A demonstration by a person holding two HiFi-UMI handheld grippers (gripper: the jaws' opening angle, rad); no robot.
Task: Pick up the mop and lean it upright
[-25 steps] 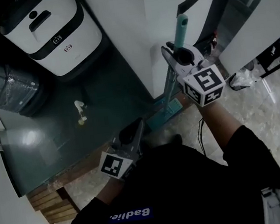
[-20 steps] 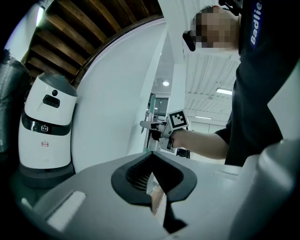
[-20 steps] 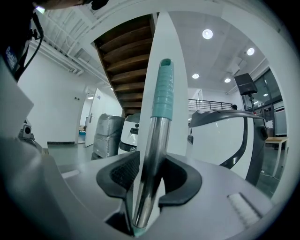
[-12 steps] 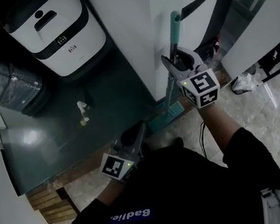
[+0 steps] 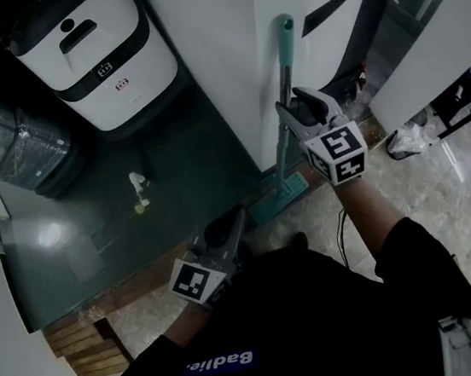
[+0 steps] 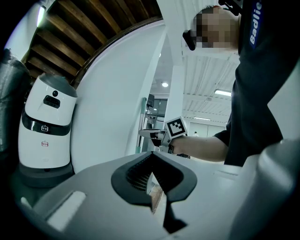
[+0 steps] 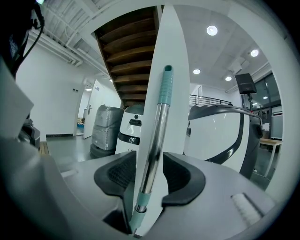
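The mop point(image 5: 283, 121) stands upright, its teal-tipped metal handle leaning on the edge of a white wall point(image 5: 228, 63) and its flat teal head point(image 5: 278, 196) on the floor. My right gripper point(image 5: 293, 105) is at mid-handle, and its jaws are opening. In the right gripper view the handle point(image 7: 154, 136) runs between the dark pads point(image 7: 180, 176) with a gap on each side. My left gripper point(image 5: 234, 219) hangs low by the person's body. It holds nothing, and its pads point(image 6: 140, 171) meet at the tips. The mop handle point(image 6: 143, 124) also shows far off in the left gripper view.
A white machine with a dark band point(image 5: 93, 55) stands by the wall on the dark floor, with a wrapped dark bundle point(image 5: 14, 139) to its left. Small debris point(image 5: 137, 190) lies on the dark floor. Wooden boards point(image 5: 83, 340) lie bottom left. A plastic bag point(image 5: 408, 136) lies to the right.
The right gripper's jaws have spread off the mop handle and the gripper has drawn slightly back. The handle's top has shifted left to rest against the wall edge. The left gripper has barely moved.
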